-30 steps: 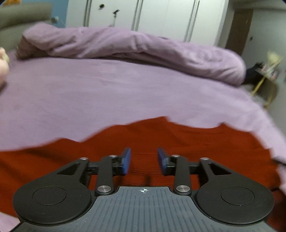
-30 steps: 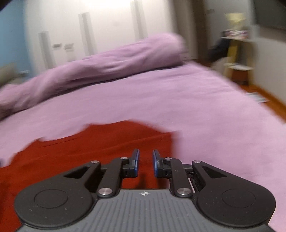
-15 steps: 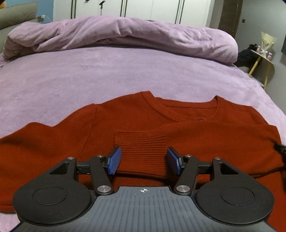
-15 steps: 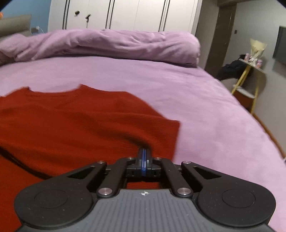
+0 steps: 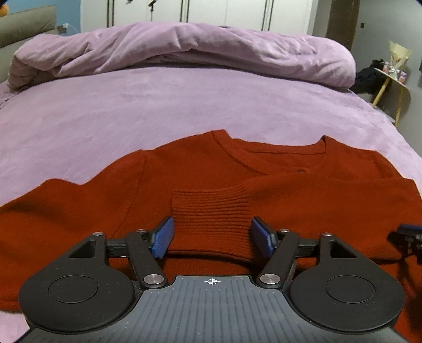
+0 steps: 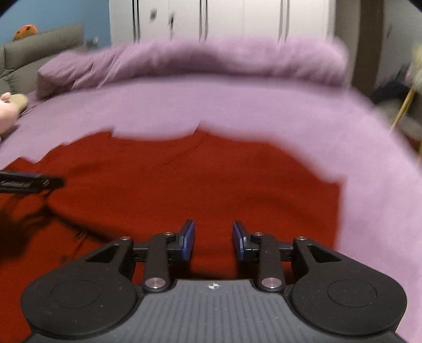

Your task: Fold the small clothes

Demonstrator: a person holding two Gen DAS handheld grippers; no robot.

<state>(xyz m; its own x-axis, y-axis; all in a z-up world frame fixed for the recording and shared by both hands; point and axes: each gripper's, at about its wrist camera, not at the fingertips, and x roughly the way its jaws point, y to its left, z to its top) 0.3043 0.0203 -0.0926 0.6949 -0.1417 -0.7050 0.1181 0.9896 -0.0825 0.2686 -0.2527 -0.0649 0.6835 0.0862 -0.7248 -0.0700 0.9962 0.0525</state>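
A red knitted sweater (image 5: 263,168) lies flat on the purple bed (image 5: 158,105), neckline toward the far side. One sleeve is folded across the chest. Its ribbed cuff (image 5: 211,208) lies between the blue pads (image 5: 163,236) of my left gripper (image 5: 211,234), whose jaws are opening and do not press on it. In the blurred right wrist view, my right gripper (image 6: 213,237) hovers over the sweater's body (image 6: 211,179). Its jaws are also opening, with no fabric pinched between them. Each gripper's tip shows at the edge of the other's view.
A bunched purple duvet (image 5: 184,50) lies across the far end of the bed, with white wardrobe doors (image 5: 211,13) behind it. A small table with yellow legs (image 5: 393,87) stands to the right. A grey sofa back (image 6: 39,52) and a pale plush toy (image 6: 8,110) are at the left.
My left gripper's jaws have spread wider around the cuff. My right gripper, shut on sweater fabric half a second ago, has let go and opened, and its view has swung.
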